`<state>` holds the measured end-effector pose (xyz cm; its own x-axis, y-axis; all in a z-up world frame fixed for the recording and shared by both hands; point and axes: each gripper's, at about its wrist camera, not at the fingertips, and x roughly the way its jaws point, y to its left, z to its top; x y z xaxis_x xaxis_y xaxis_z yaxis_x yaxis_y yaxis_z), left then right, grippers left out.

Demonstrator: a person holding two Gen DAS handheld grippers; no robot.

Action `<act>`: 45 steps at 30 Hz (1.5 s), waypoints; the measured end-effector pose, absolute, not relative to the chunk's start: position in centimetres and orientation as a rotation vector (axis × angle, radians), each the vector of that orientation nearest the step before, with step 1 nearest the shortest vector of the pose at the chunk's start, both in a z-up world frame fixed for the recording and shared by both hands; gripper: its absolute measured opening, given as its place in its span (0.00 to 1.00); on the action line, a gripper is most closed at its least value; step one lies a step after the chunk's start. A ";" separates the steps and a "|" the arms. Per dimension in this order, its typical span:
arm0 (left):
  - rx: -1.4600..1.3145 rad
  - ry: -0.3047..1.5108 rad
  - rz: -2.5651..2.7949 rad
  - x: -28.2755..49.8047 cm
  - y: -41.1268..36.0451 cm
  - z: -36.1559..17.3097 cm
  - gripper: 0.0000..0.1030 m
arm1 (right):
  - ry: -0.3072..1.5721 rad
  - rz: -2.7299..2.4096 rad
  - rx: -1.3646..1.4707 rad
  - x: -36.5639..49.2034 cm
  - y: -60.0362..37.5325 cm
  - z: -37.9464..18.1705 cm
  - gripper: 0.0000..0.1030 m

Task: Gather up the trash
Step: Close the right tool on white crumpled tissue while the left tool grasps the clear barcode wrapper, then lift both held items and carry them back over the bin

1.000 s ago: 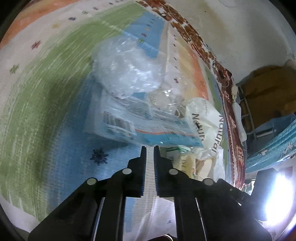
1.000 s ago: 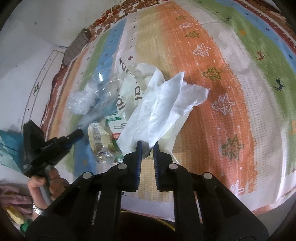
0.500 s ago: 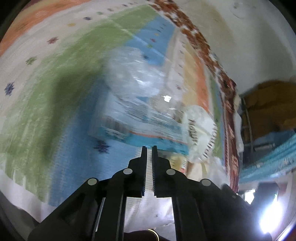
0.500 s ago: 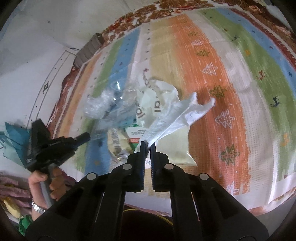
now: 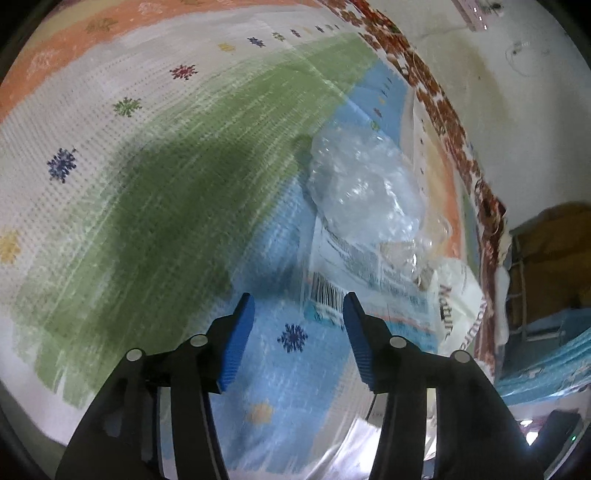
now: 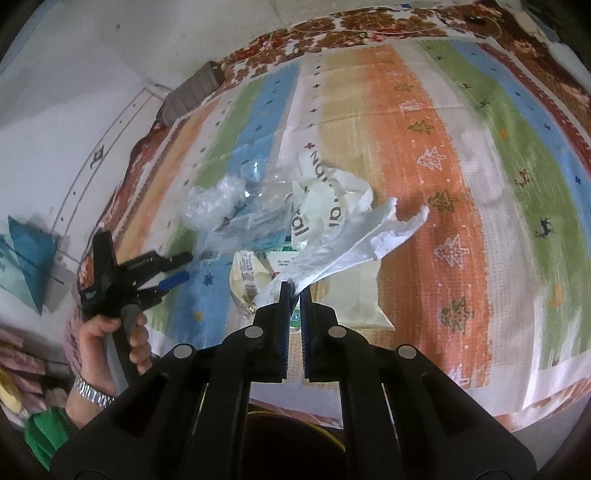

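1. Striped in orange, green, blue and cream, a woven rug (image 6: pixel 424 184) with small tree and snowflake motifs covers the floor, edged by a red-brown floral border (image 6: pixel 332 26) against a pale wall (image 5: pixel 517 92).
2. Near the rug's middle lies a heap of trash: a crumpled clear plastic wrap (image 5: pixel 362 188), a blue-and-white printed packet (image 5: pixel 354 284) with a barcode, a cream bag with dark lettering (image 6: pixel 325 206) and a small yellowish wrapper (image 6: pixel 247 273).
3. The right gripper (image 6: pixel 293 291) has its jaws pinched tight on a white plastic bag (image 6: pixel 354 247), which stretches up and away from the fingertips, its far end loose above the orange stripe.
4. The left gripper (image 5: pixel 297 310) hangs over the blue stripe just beside the packet's barcode end; its jaws are opening, with only rug and the packet's corner seen between the blue pads (image 5: pixel 236 343), nothing pressed.
5. In the right wrist view, a hand (image 6: pixel 110 339) wearing a metal watch (image 6: pixel 92 395) grips the left gripper's handle at the rug's edge.
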<state>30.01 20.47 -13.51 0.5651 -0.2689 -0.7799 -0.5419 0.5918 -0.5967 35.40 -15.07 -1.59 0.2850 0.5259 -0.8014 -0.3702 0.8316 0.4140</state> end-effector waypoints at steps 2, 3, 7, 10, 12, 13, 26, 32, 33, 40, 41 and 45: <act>-0.986 0.993 0.160 30.4 20.4 -13.9 0.47 | 1.127 0.598 0.126 35.4 -14.7 -1.7 0.04; -0.989 1.002 0.147 30.8 20.3 -14.0 0.46 | 1.124 0.595 0.114 35.4 -14.5 -1.7 0.04; -0.973 1.030 0.105 31.5 20.0 -14.1 0.05 | 1.112 0.595 0.094 35.1 -14.4 -1.4 0.04; -0.979 1.055 0.092 31.7 19.4 -13.7 0.02 | 1.101 0.593 0.082 35.0 -14.6 -1.1 0.04; -0.999 1.071 0.087 31.7 18.7 -13.1 0.02 | 1.094 0.588 0.082 34.9 -14.7 -0.9 0.04; -1.016 1.063 0.067 31.6 18.1 -12.4 0.02 | 1.091 0.587 0.082 34.7 -14.7 -0.7 0.04; -0.737 0.992 0.052 28.5 13.3 -3.4 0.01 | 0.998 0.575 -0.021 30.9 -14.9 2.4 0.04; -0.621 0.929 0.006 26.3 11.8 0.8 0.01 | 0.940 0.586 -0.044 29.1 -15.3 4.2 0.04; -0.609 0.920 0.002 25.8 11.6 1.2 0.01 | 0.934 0.587 -0.045 28.7 -15.3 4.4 0.04; -0.536 0.873 -0.034 22.4 9.4 3.6 0.01 | 0.879 0.622 -0.068 25.4 -15.3 6.0 0.04; -0.527 0.864 -0.037 21.9 9.1 3.9 0.01 | 0.871 0.623 -0.075 25.1 -15.2 6.1 0.04; -0.500 0.832 -0.057 19.6 8.1 4.6 0.01 | 0.841 0.632 -0.095 22.8 -15.2 6.5 0.04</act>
